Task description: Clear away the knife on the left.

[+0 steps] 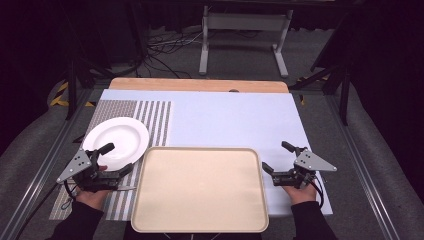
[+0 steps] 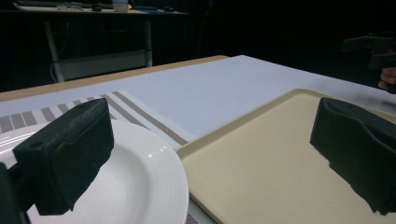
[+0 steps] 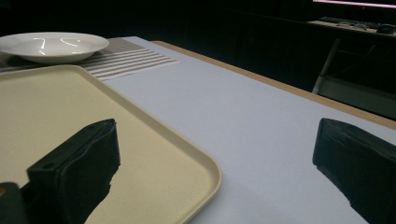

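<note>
Plate [image 1: 118, 140] between open left tongs [image 1: 114, 159]

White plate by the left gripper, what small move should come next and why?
Probably ease the left gripper forward so its open jaws straddle the white plate's near rim, then close. The jaws stand wide with nothing between them, and the empty beige tray lies right beside the plate.

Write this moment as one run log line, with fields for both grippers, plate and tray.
left hand-held gripper: open, at plate | right hand-held gripper: open, beside tray | tray: bare
</note>
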Tool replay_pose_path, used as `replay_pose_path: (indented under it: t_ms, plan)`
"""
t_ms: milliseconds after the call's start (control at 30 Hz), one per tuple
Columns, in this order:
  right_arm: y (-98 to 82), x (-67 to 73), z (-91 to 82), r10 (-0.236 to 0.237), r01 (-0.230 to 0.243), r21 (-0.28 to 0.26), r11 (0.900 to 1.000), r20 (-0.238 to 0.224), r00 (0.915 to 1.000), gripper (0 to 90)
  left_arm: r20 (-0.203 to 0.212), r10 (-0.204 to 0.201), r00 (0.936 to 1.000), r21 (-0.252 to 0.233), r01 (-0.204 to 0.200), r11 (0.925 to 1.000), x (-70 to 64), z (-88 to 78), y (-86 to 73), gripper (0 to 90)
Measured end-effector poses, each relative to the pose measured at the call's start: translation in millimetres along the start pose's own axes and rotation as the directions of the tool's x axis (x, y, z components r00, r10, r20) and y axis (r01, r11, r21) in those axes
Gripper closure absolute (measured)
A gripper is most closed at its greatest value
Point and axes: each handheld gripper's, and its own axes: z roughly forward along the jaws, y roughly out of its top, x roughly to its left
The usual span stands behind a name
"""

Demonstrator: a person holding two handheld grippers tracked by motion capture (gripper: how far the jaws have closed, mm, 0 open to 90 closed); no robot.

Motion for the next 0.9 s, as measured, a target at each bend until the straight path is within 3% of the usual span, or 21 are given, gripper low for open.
replay_pose_path:
  t_ms: [167, 433, 900]
  plan:
    - [0.7, 0.1, -1.8, -0.008, 0.008, -0.013, 1.000, -0.009, 0.9999, 1.4, 0.008, 0.010, 0.9999, 0.007, -0.010, 0.9999, -1.2, -0.4, 1.0, 0.3]
    - [-0.6, -0.5, -2.5, 0.026, -0.026, -0.025, 0.999, -0.004, 0.9997, 0.4, 0.014, 0.004, 0.9999, 0.017, -0.004, 0.9999, -1.1, -1.8, 3.1, 0.5]
    - [0.1, -0.4, -2.0, 0.012, -0.012, -0.024, 1.000, -0.023, 0.9997, 0.9, 0.019, 0.004, 0.9998, 0.029, -0.005, 0.9996, -0.7, -1.3, 5.4, 0.6]
